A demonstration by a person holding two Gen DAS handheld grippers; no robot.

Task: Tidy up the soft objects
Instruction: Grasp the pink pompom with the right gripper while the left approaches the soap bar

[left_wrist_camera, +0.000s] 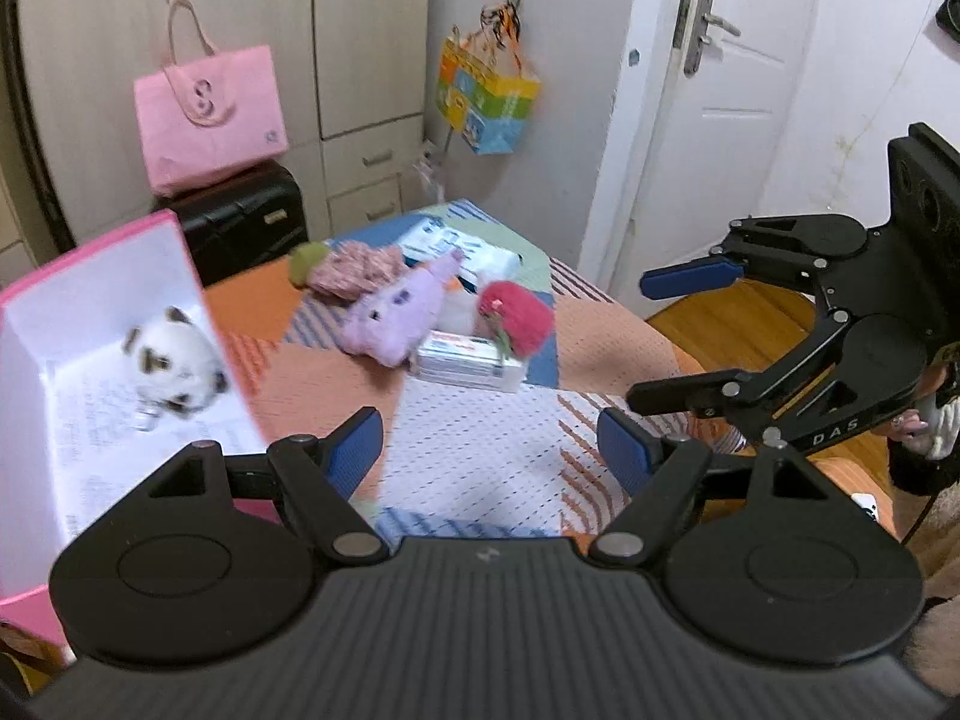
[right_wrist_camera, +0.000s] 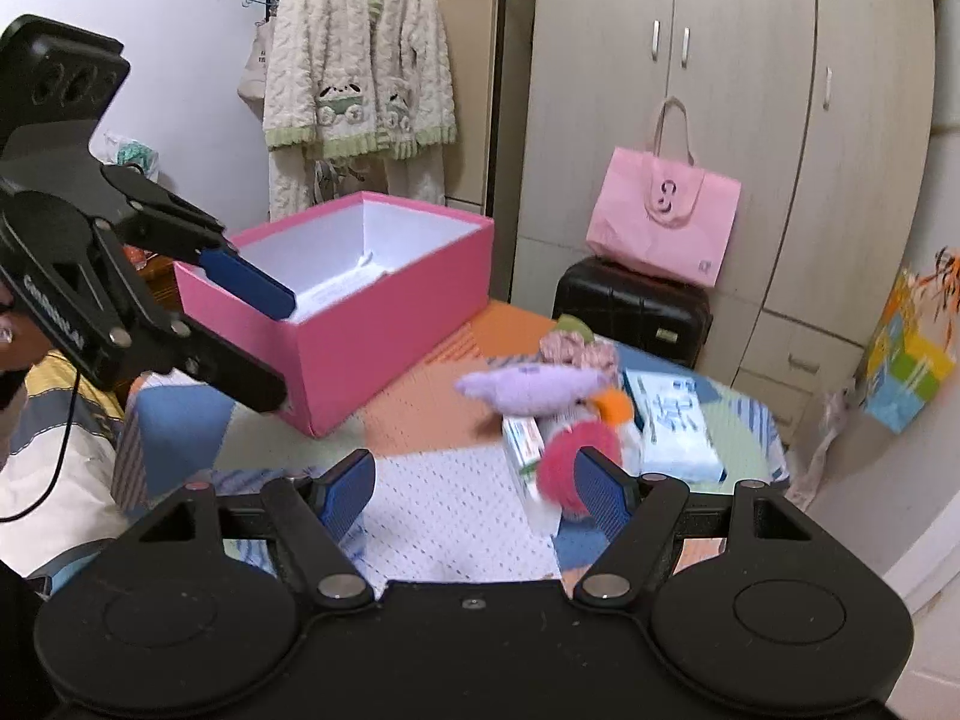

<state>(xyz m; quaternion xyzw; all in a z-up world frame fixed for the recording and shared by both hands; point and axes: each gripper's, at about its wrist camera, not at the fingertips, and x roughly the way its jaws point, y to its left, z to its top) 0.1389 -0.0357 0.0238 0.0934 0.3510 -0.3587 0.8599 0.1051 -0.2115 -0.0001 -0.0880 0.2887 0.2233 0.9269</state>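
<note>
**Soft toys heaped on the bed, one already boxed**

Bedroom furniture fills the background: a pale wardrobe (right_wrist_camera: 720,90), a white door (left_wrist_camera: 720,90), and a bed spread with a patchwork cover (left_wrist_camera: 480,450) on which everything is laid. At the left end of that cover an open pink box (right_wrist_camera: 384,312) is stood; a white plush with dark patches (left_wrist_camera: 171,360) is seen lying inside on printed paper, and nothing else can be made out in it.

Near the bed's far end the remaining soft things are piled together: a lilac plush (left_wrist_camera: 396,312), a red fuzzy toy (left_wrist_camera: 516,318) touching it, and a small floral-cloth toy (left_wrist_camera: 354,267) behind. Stiffer items are mixed in, namely a flat carton (left_wrist_camera: 468,366) under the red toy and a wipes pack (right_wrist_camera: 672,426) beside the pile.

The plush pieces are judged light, squashy and non-fragile; a pinch across the fat middle of a body should hold best, since fuzz may slip at the edges.

Both tongs are held wide apart and empty: the left gripper (left_wrist_camera: 489,456) near the box, the right gripper (right_wrist_camera: 474,489) aimed towards the red toy
</note>
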